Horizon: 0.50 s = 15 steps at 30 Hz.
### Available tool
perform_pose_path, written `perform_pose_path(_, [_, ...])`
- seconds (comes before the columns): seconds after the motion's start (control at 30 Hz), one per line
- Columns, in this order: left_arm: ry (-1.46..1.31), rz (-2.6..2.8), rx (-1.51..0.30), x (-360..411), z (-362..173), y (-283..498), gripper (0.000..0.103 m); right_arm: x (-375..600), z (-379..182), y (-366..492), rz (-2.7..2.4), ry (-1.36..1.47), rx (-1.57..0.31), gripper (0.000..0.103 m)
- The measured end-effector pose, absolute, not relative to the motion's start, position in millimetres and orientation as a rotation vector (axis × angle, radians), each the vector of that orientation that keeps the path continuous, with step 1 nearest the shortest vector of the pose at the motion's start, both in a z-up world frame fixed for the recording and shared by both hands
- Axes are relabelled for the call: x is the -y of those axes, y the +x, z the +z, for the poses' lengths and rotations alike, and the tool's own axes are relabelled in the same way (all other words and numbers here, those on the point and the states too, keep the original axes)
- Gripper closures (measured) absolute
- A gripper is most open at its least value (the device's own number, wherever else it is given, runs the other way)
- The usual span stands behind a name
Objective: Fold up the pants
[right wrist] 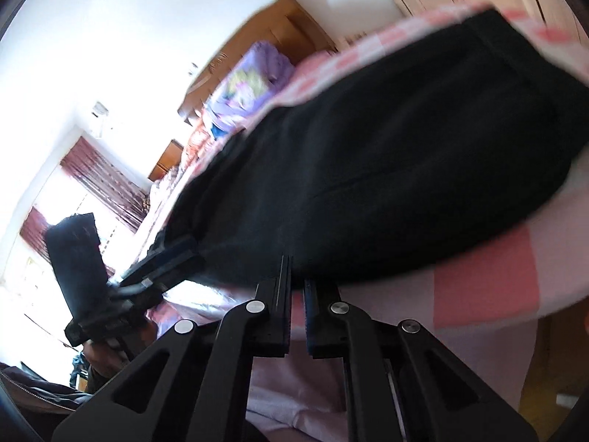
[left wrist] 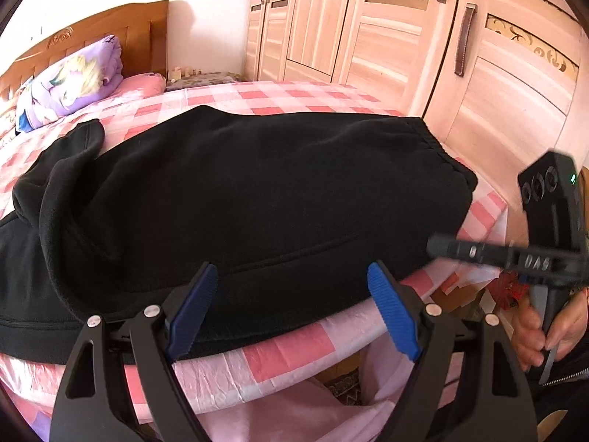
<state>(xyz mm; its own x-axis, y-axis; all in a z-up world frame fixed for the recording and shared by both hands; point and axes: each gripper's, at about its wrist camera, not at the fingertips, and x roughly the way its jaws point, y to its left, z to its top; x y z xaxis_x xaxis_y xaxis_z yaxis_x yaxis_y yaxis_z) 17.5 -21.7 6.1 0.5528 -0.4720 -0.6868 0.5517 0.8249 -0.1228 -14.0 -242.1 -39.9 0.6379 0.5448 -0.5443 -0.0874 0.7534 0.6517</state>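
Black pants (left wrist: 239,191) lie across the pink checked bed (left wrist: 287,346), waistband at the right, legs bunched at the left. My left gripper (left wrist: 292,276) is open, its blue pads (left wrist: 191,313) just over the pants' near edge, holding nothing. The right gripper shows at the right of this view (left wrist: 434,245), off the bed's corner. In the blurred, tilted right wrist view, the pants (right wrist: 386,176) fill the middle and my right gripper (right wrist: 298,276) is shut and empty at their near edge. The left gripper (right wrist: 173,254) shows at the left, touching the pants.
A purple folded quilt (left wrist: 70,81) lies by the wooden headboard (left wrist: 121,33). Wooden wardrobe doors (left wrist: 423,37) stand behind the bed. The sheet hangs over the bed's near edge (left wrist: 257,405). A curtained window (right wrist: 99,173) is at the left of the right wrist view.
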Motion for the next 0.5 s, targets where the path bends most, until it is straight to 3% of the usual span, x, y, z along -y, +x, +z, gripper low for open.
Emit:
perform_pose_path(0.1, [0.126, -0.600, -0.788, 27, 3, 26, 0.019, 249, -48, -12, 0.396, 0.661, -0.827, 0.094])
perform_pose_path(0.17, [0.156, -0.577, -0.812, 33, -3, 34, 0.019, 249, -45, -12, 0.395, 0.641, -0.837, 0.086])
perform_pose_path(0.23, [0.189, -0.547, -0.836, 37, -12, 41, 0.019, 245, -36, -16, 0.390, 0.587, -0.850, 0.067])
perform_pose_path(0.3, [0.203, -0.544, -0.824, 39, -14, 40, 0.016, 244, -25, -26, 0.368, 0.517, -0.827, 0.057])
perform_pose_path(0.5, [0.234, -0.533, -0.837, 42, -18, 39, 0.014, 238, 20, -44, 0.339, 0.323, -0.661, 0.055])
